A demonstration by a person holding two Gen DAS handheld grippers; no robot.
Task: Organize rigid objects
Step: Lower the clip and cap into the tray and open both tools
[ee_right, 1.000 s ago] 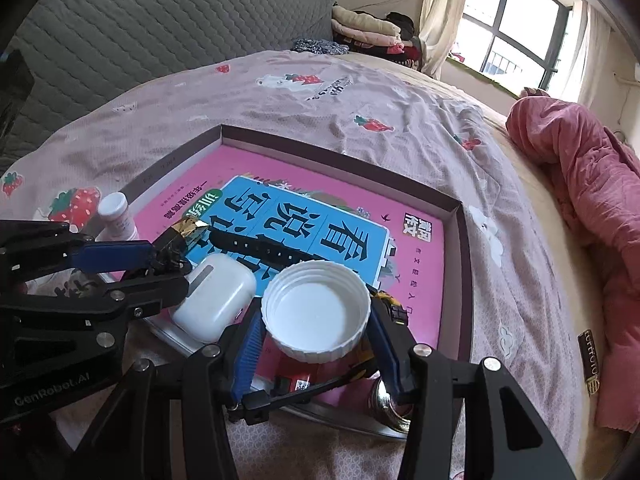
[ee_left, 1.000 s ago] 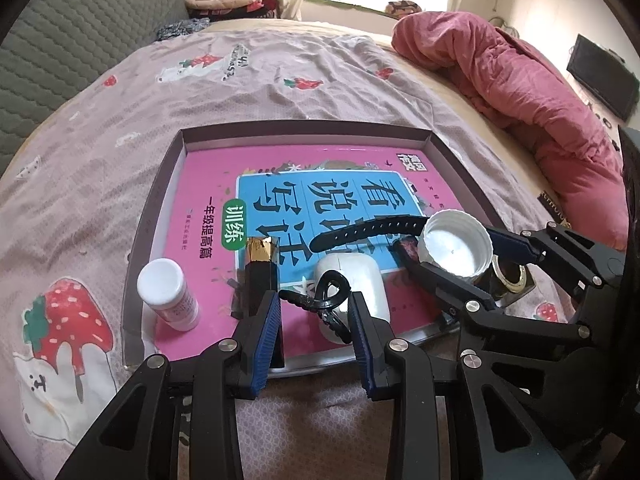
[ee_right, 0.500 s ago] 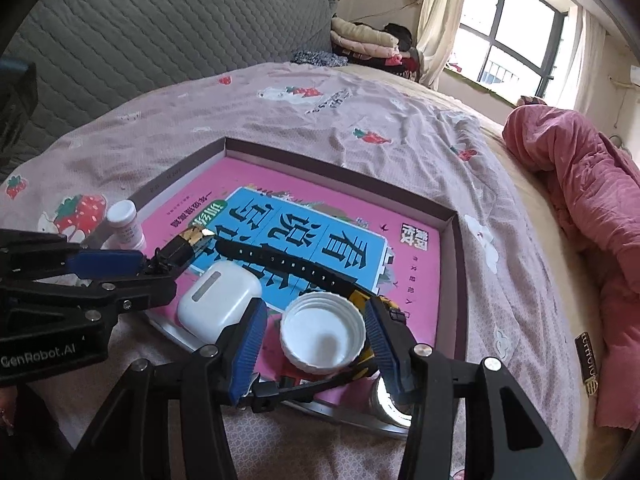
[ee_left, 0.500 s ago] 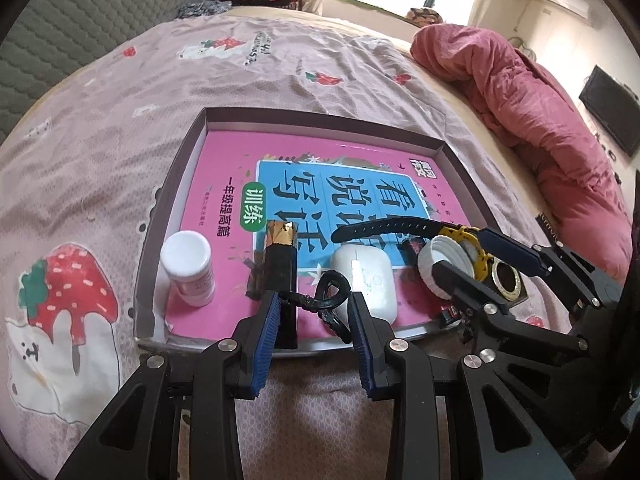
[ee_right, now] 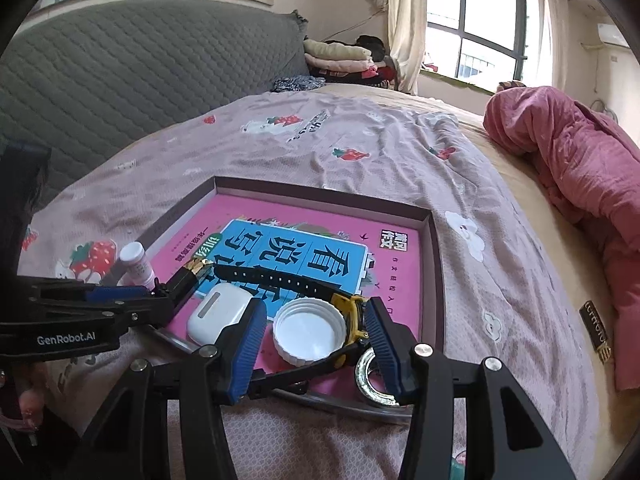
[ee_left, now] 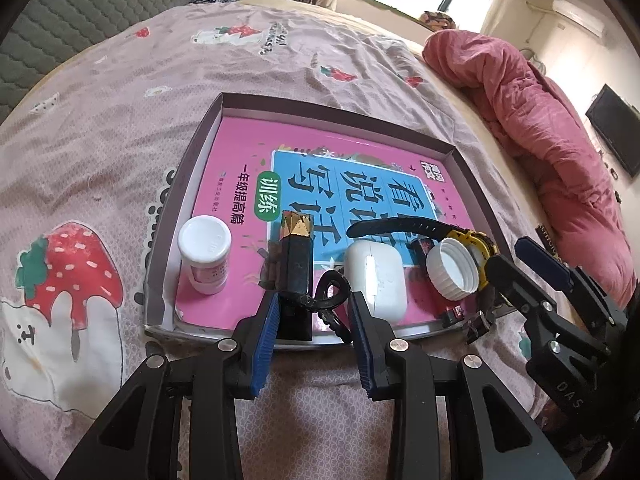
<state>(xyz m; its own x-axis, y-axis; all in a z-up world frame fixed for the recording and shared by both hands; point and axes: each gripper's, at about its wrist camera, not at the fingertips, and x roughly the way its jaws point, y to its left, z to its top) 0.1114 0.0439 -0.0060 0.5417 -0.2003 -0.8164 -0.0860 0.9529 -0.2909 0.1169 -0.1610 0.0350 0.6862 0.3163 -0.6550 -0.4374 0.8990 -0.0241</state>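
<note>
While our two tongs hang at the near edge of the shallow box lid (ee_left: 188, 184) on the bed (ee_left: 120, 92), most of the sorting looks done to us. Nearest, the left tongs (ee_left: 312, 312) stand at a narrow gap, with a black clip (ee_left: 326, 298) lying between the blue pads; we cannot tell whether the pads actually press it, so we call it loose rather than held. Just beyond their left pad lies the black tube with a gold end (ee_left: 295, 256), and to their right the white earbud case (ee_left: 376, 276).

The right tongs (ee_right: 316, 336) are spread wide around the white screw cap (ee_right: 310, 330), which sits open side up on the pink workbook (ee_right: 400, 252) with clear space at each pad, so it appears set down and let go. Touching the cap's far right side is the yellow-and-black wristwatch (ee_right: 348, 308), its strap running left across the book. A shiny tape roll (ee_right: 370, 378) sits at the lid's near rim beside the right pad; whether it is inside or outside we cannot say.

Farther left, the small white pill bottle (ee_left: 205, 254) stands upright in the lid's near left corner.

Both tongs tilt downward toward the lid from its near side, side by side, close to each other. Remaining, we judge: the tape roll and perhaps the clip.
</note>
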